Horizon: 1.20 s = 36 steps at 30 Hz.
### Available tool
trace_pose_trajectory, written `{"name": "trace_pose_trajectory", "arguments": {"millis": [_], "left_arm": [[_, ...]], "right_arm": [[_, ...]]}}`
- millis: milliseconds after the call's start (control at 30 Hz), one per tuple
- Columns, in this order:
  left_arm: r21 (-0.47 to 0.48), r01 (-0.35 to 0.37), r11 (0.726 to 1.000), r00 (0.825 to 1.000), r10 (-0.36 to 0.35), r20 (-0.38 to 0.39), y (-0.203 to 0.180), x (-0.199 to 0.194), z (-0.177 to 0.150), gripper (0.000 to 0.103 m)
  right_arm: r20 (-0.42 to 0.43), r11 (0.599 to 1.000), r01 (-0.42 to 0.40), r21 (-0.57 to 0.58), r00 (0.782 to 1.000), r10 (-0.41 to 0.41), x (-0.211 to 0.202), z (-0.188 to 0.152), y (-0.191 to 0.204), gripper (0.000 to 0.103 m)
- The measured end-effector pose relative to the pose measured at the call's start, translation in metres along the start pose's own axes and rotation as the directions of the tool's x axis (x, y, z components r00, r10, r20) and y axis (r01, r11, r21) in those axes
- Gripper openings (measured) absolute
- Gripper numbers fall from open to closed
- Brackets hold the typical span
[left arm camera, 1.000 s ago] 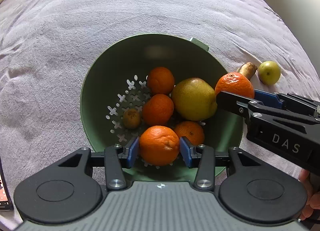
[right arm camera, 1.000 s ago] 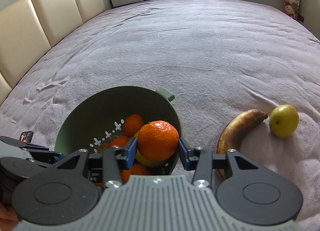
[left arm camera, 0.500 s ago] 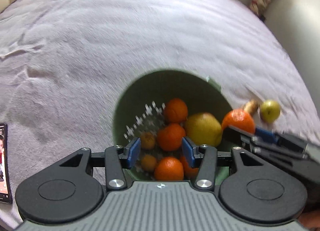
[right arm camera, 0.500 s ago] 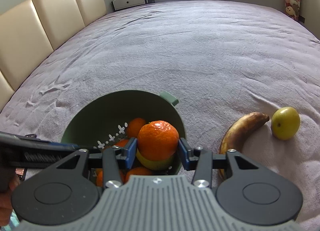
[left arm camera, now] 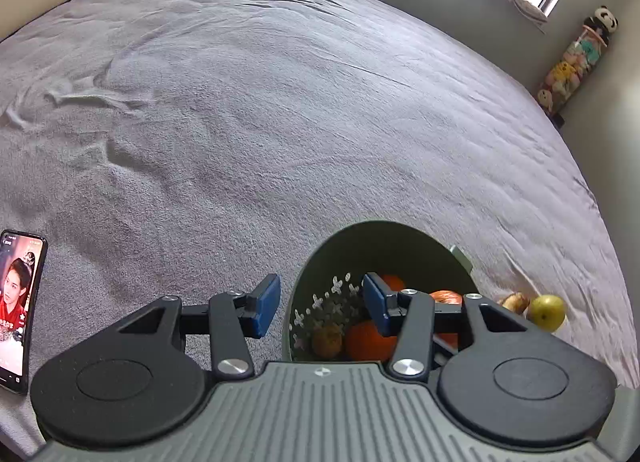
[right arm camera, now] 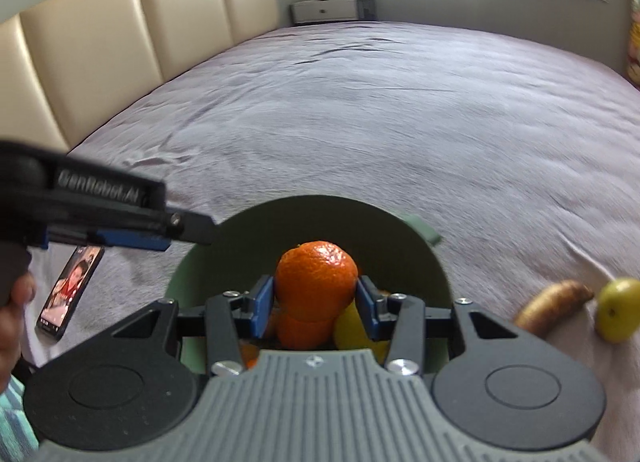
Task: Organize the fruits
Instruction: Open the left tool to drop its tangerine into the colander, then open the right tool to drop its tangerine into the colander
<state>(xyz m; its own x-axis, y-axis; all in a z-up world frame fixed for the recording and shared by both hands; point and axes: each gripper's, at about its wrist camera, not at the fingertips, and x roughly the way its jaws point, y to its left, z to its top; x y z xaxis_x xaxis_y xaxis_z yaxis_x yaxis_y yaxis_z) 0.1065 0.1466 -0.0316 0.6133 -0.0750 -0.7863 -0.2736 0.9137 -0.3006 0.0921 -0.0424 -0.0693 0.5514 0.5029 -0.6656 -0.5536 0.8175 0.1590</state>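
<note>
Left wrist view: the left gripper [left arm camera: 320, 308] hangs with its blue pads spread and nothing between them; its jaws have just been opening. The green colander [left arm camera: 400, 238] sits at about four o'clock from the gap, its near rim straddled by the right finger. Inside lie smooth orange mandarins [left arm camera: 366, 342] on a floor pierced with cross-shaped holes. A round yellow-green fruit [left arm camera: 546, 312] and a browned banana [left arm camera: 514, 302] rest on the nubby grey bedcover [left arm camera: 280, 121] at three o'clock, just beside each other. A lit phone [left arm camera: 18, 310] lies at nine o'clock.

Right wrist view: the right gripper [right arm camera: 316, 302] pinches a dimpled, glossy mandarin [right arm camera: 316, 278] between its blue pads, above the colander's [right arm camera: 248, 238] opening. More oranges and a yellow fruit [right arm camera: 352, 330] lie below it. The left gripper [right arm camera: 132, 225] reaches in at ten o'clock, over the rim's edge.
</note>
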Motion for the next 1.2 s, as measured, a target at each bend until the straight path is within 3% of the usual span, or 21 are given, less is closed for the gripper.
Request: {"name": "trace_pose_trajectory", "arguments": {"millis": [300, 667, 1200], "left_arm": [[0.006, -0.007, 1.000, 1.000, 0.007, -0.018, -0.003, 0.008, -0.002, 0.052], [0.026, -0.012, 1.000, 0.999, 0.013, -0.043, -0.006, 0.016, -0.004, 0.052], [0.044, -0.016, 0.999, 0.999, 0.017, -0.040, -0.010, 0.010, -0.005, 0.052]], "right_arm": [[-0.024, 0.998, -0.027, -0.059, 0.999, 0.026, 0.030, 0.004, 0.012, 0.042], [-0.072, 0.995, -0.005, -0.098, 0.997, -0.003, 0.054, -0.005, 0.013, 0.042], [-0.036, 0.997, 0.007, -0.078, 0.999, -0.010, 0.038, 0.000, 0.010, 0.044]]}}
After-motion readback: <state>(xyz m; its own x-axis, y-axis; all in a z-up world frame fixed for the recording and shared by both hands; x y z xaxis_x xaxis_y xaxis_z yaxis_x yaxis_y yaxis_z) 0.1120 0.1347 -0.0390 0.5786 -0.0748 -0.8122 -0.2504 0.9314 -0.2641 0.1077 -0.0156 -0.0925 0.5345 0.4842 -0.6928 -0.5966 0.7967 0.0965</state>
